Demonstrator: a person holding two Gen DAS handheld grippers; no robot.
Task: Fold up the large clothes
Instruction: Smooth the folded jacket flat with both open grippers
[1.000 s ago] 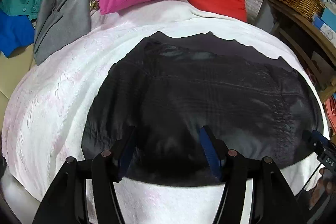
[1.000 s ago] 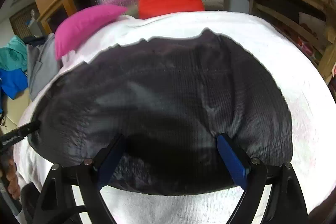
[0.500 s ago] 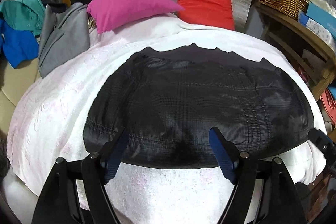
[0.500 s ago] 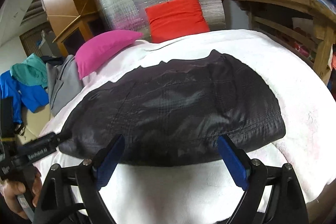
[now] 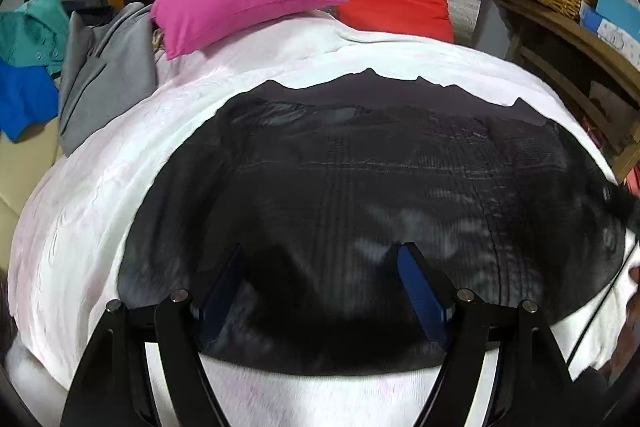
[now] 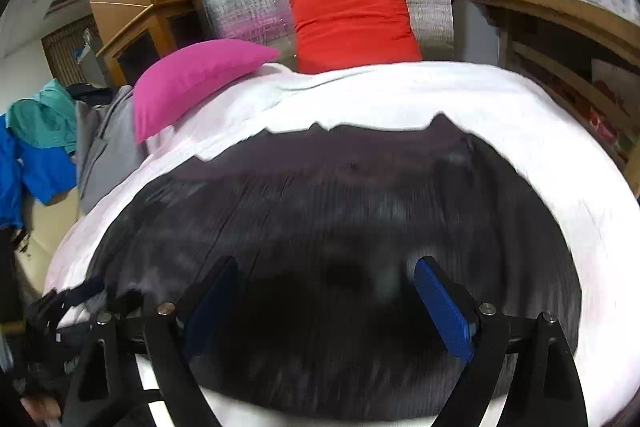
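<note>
Grippers, left [image 5: 320, 291] and right [image 6: 324, 303], hang wide and empty over garment [image 5: 360, 187], lower frame; slick cloth may slip a shallow pinch.

White-covered bed [image 5: 280, 59], wooden shelving [image 6: 560, 27]

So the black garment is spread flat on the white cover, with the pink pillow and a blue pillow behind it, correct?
Not quite: the pillow beside the pink pillow is red, not blue, as the right wrist view shows. The black garment does lie spread on the white cover.
</note>
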